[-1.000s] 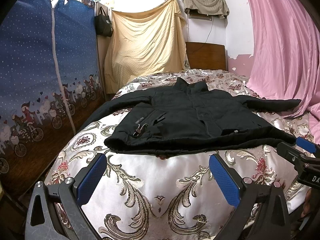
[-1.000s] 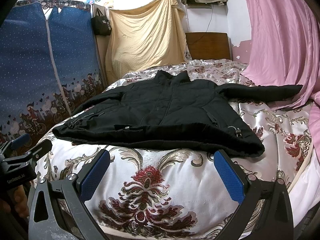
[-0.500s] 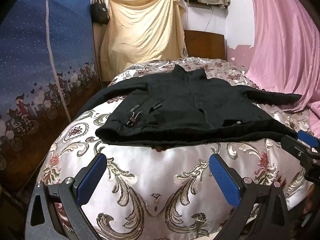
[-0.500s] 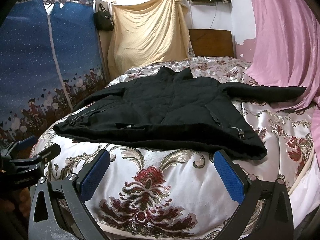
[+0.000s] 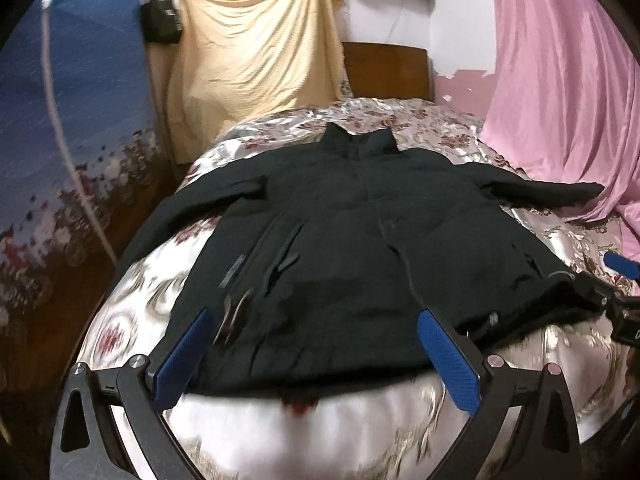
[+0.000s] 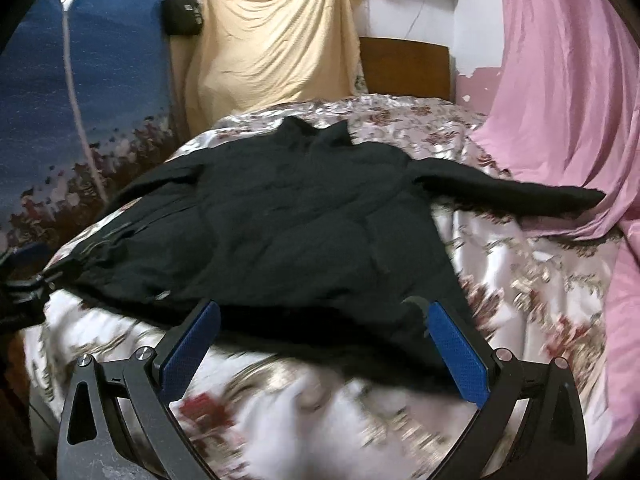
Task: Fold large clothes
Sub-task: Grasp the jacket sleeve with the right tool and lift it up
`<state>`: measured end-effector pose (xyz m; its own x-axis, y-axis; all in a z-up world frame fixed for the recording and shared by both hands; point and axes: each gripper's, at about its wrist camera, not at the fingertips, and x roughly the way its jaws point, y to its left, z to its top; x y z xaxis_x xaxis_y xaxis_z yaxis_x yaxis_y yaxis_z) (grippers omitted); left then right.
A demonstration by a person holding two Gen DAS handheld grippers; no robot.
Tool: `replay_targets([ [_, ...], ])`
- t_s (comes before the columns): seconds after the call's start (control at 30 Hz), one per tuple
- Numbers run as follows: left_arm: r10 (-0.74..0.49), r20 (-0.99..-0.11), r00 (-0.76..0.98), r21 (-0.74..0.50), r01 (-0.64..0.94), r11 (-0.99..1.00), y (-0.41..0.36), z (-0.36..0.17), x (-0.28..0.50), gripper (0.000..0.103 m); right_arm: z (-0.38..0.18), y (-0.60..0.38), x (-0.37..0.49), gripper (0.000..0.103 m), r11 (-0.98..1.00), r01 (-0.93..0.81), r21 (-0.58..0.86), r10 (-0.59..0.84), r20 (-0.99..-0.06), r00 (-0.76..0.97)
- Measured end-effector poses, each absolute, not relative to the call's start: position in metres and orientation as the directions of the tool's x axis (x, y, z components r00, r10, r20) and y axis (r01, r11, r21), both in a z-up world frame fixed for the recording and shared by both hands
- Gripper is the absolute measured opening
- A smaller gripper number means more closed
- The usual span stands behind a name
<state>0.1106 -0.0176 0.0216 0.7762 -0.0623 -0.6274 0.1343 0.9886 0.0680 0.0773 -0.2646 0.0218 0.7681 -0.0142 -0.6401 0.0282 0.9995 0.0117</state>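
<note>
Left wrist view: black jacket [image 5: 360, 248] spread flat, front up, on a bed [image 5: 304, 432] with a floral satin cover.
Left tongs [image 5: 316, 352] spread wide over the jacket's near hem, holding nothing. Right tongs [image 6: 324, 344] likewise spread and empty, at the hem's right portion. Collar points toward the wooden headboard [image 5: 386, 70]; one sleeve reaches the pink curtain [image 5: 560, 80].
</note>
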Motion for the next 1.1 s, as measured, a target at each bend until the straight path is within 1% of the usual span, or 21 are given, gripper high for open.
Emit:
replay_targets([
  [0.1,-0.073,-0.653,0.754,0.075,0.160,0.984,-0.031,0.026,0.137,0.103,0.024,-0.289,0.096,0.102,0.998,0.057,0.000,-0.044,-0.643,0.765],
  [0.27,-0.100,-0.692,0.715,0.089,0.222,0.971,-0.066,0.034,0.179,0.103,0.029,-0.357,0.130,0.102,0.986,0.160,0.040,-0.097,-0.646,0.757],
  [0.4,-0.123,-0.722,0.680,0.099,0.278,0.955,-0.099,0.034,0.213,0.103,0.031,-0.434,0.156,0.102,0.951,0.287,0.114,-0.144,-0.658,0.739],
  [0.53,-0.136,-0.740,0.659,0.121,0.329,0.936,-0.140,0.027,0.257,0.103,0.027,-0.514,0.187,0.102,0.887,0.403,0.227,-0.165,-0.659,0.734],
  [0.7,-0.174,-0.736,0.655,0.101,0.360,0.928,-0.184,0.014,0.322,0.103,0.009,-0.589,0.228,0.102,0.772,0.531,0.350,-0.200,-0.659,0.725],
  [0.83,-0.197,-0.709,0.677,0.082,0.357,0.931,-0.223,0.001,0.381,0.103,-0.013,-0.627,0.255,0.102,0.666,0.614,0.424,-0.224,-0.672,0.706],
  [0.97,-0.215,-0.697,0.684,0.065,0.360,0.931,-0.265,-0.021,0.434,0.103,-0.034,-0.653,0.278,0.102,0.596,0.644,0.480,-0.221,-0.673,0.706],
  [1.1,-0.216,-0.706,0.674,0.036,0.340,0.940,-0.289,-0.044,0.471,0.103,-0.055,-0.670,0.296,0.102,0.527,0.674,0.518,-0.224,-0.680,0.698],
])
